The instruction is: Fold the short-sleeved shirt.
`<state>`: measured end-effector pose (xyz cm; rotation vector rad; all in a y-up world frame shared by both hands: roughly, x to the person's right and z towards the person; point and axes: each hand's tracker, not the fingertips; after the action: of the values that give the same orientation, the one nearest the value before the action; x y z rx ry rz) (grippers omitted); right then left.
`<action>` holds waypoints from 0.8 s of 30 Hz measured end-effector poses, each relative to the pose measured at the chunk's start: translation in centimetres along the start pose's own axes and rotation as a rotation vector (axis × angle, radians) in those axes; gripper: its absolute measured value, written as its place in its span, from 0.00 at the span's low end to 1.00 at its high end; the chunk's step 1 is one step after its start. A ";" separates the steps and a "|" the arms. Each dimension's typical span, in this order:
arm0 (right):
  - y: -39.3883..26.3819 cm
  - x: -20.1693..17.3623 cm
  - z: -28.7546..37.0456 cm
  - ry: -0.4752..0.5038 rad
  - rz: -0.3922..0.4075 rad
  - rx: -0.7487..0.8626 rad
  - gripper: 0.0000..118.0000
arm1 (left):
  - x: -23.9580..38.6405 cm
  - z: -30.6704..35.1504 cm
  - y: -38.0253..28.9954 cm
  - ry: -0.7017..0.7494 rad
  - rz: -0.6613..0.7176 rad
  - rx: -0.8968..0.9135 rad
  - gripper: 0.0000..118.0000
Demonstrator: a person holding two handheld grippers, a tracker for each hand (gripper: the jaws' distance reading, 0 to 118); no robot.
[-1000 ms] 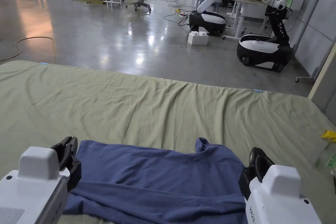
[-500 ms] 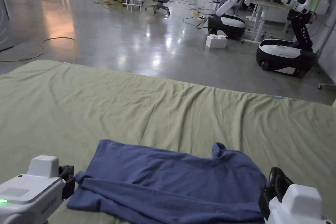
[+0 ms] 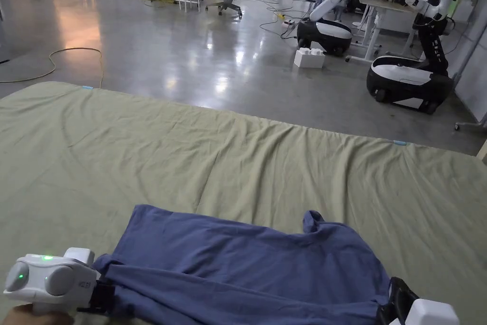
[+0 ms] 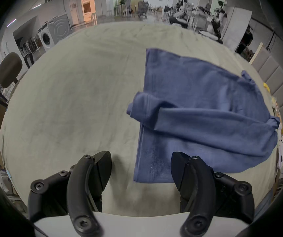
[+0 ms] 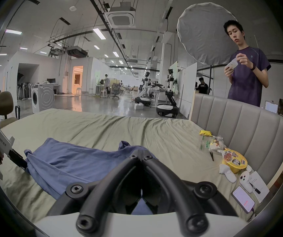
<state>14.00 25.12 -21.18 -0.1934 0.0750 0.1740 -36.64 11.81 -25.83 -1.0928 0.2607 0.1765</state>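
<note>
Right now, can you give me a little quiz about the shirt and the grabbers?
1. True or false: the left gripper has its jaws shut.
2. Pick one: the shirt lies on A) the floor, B) the green sheet, C) a chair.
3. Fill in: the shirt's colour is ___.

Key: 1 false, the jaws stand wide open; 2 B; 3 blue.

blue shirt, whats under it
The blue shirt lies on a green sheet that shows all around it. Whatever the cloth itself covers can't be seen.
</note>
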 end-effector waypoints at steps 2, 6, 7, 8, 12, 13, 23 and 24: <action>-0.4 0.1 -0.2 0.000 0.001 -0.021 0.01 | 0.6 -0.2 -0.3 0.006 -0.015 0.000 0.61; -1.3 0.4 -0.6 -0.004 0.007 -0.052 0.01 | 1.7 0.3 -0.8 0.017 -0.079 0.019 0.43; -1.5 0.5 -0.7 -0.004 0.004 -0.058 0.00 | 2.0 0.4 -1.0 0.009 -0.095 0.022 0.33; -1.8 0.7 -0.8 -0.004 -0.008 -0.066 0.00 | 2.6 0.6 -1.2 -0.005 -0.128 0.028 0.20; -2.9 1.9 -1.7 -0.016 -0.065 -0.135 0.01 | 3.5 0.6 -1.7 -0.014 -0.148 0.030 0.08; -3.0 2.4 -2.0 -0.021 -0.070 -0.146 0.01 | 3.3 0.8 -1.8 -0.014 -0.144 0.036 0.07; -7.5 8.9 -8.6 0.058 -0.082 -0.634 0.42 | 0.6 6.2 -3.0 -0.068 -0.087 0.167 0.07; -8.2 8.8 -9.4 0.069 -0.062 -0.650 0.49 | 0.6 6.6 -3.2 -0.070 -0.102 0.174 0.07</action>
<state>23.62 16.76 -29.71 -0.8496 0.0791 0.1249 -34.36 16.29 -20.40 -0.9226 0.1539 0.0990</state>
